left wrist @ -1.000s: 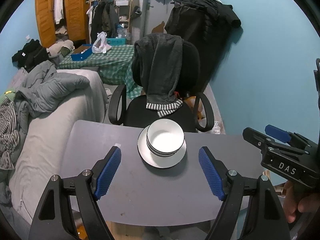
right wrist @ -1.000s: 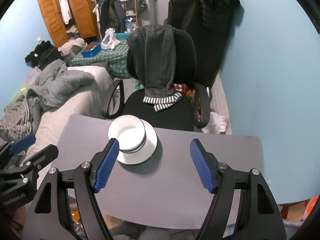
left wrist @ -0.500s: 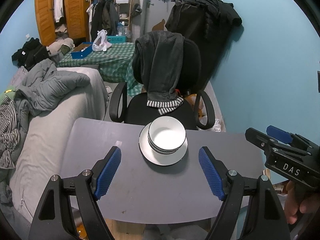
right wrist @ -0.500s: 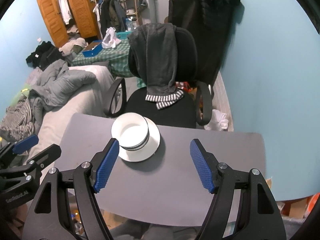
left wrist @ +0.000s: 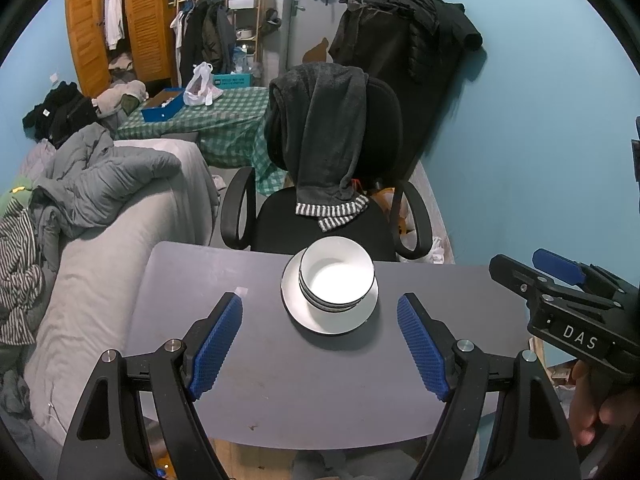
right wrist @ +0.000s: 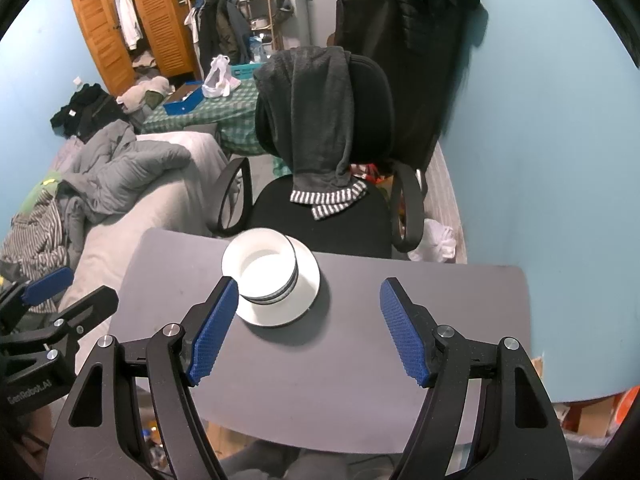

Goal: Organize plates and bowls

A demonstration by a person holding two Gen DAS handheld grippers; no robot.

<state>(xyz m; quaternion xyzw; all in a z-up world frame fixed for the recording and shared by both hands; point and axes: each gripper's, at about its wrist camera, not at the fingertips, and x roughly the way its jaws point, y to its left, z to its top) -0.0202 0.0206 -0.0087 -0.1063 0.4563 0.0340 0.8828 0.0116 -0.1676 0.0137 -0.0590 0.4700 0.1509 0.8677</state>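
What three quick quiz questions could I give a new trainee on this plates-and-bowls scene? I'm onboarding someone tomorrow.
1. What do the stacked bowls sit on?
2. True or false: the left gripper is holding a bowl.
3. Which lies right behind the grey table: A) bed, B) black office chair, C) wardrobe?

Key
1. A white plate.
2. False; its jaws stand open and empty, as do those of the right gripper.
3. B.

Stacked bowls (left wrist: 337, 278) sit on a plate (left wrist: 320, 322) near the table's (left wrist: 280, 380) far edge.
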